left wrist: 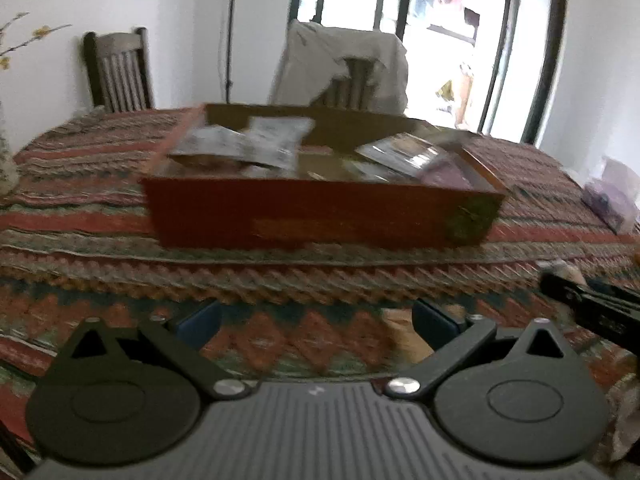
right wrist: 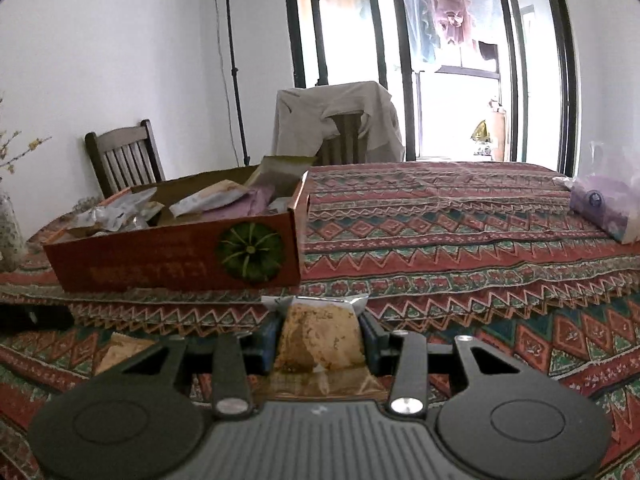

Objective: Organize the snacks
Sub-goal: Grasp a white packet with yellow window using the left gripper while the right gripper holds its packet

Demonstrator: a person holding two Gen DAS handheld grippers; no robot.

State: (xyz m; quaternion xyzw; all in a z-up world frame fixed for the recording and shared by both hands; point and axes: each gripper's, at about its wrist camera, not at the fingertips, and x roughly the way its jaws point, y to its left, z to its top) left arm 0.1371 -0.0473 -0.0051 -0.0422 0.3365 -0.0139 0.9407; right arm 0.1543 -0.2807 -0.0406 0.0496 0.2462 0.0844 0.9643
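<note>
Left wrist view: left gripper [left wrist: 316,318] wide open, empty, over patterned tablecloth [left wrist: 80,208]; red box [left wrist: 320,216] of snack packets ahead, blurred.
Right wrist view: right gripper [right wrist: 320,330] clamped on biscuit packet [right wrist: 320,340], long axis pointing away toward the box [right wrist: 176,260]; purple pack [right wrist: 600,208] far right.

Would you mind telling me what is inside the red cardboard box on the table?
The red cardboard box holds several snack packets: silvery ones at its left end, a pale packet and a purple one toward the right. Whatever lies beneath them, and the box floor, is covered.
</note>
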